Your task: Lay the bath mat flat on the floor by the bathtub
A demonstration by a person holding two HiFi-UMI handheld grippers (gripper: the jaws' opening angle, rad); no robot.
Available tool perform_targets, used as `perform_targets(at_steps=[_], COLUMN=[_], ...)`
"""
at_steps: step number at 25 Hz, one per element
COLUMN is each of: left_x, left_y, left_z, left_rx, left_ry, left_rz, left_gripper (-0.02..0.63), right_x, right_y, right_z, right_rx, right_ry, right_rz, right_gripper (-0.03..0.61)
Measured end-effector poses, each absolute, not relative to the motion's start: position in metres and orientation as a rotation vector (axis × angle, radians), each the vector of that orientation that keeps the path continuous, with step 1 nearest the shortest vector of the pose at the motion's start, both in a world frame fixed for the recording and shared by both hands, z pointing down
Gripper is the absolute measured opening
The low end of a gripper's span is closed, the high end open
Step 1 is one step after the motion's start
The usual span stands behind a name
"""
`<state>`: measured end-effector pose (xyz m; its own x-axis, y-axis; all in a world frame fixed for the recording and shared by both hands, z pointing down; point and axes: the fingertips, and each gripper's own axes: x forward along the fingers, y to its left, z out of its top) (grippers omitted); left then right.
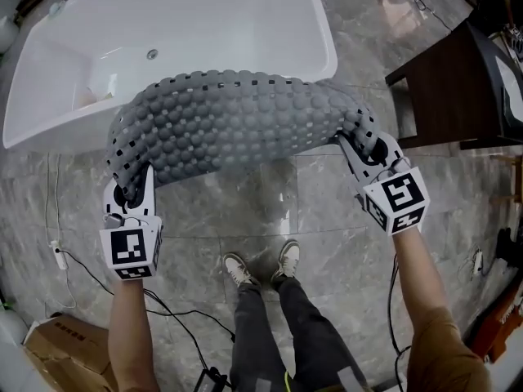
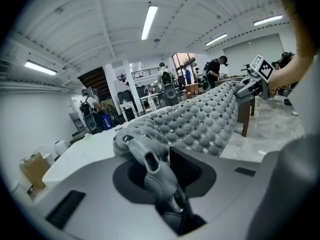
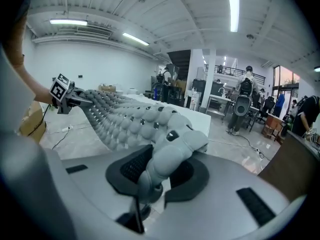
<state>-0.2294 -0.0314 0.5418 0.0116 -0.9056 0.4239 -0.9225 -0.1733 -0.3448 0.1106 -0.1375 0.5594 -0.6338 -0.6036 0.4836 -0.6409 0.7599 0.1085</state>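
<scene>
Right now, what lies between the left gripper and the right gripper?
Only the bath mat. In the head view it spans from the left gripper to the right gripper, each shut on one end, with the bathtub behind it.

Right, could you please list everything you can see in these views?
bath mat: one, grey, bubbled, hanging between both grippers in front of the bathtub.
bathtub: one, white, top of head view.
table: one, dark wood, right of bathtub.
cardboard box: one, brown, lower left.
floor: grey marble tiles.
shoes: two, pale, below the mat.
left gripper: grey, shut on the mat's left corner.
right gripper: grey, shut on its right corner.
</scene>
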Motion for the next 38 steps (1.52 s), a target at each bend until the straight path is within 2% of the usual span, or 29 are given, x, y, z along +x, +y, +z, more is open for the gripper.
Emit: perform_targets(at_steps=[33,38], left_x=[-0.229,-0.224], left_y=[-0.020,-0.010], left_z=[0.584,0.620], left_rx=[2.244,2.252], left_ry=[-1.969,-1.959], left_rz=[0.951,0.956], left_gripper=[0.074,0.074], right_x=[0.100,0.105], right_y=[-0.131,-0.116], right_z=[0.605,0.643], right_rx=[0.956,0.956], right_ry=[-2.416,-2.404], right_rz=[0.137,0.149], right_gripper=[0.078,0.077])
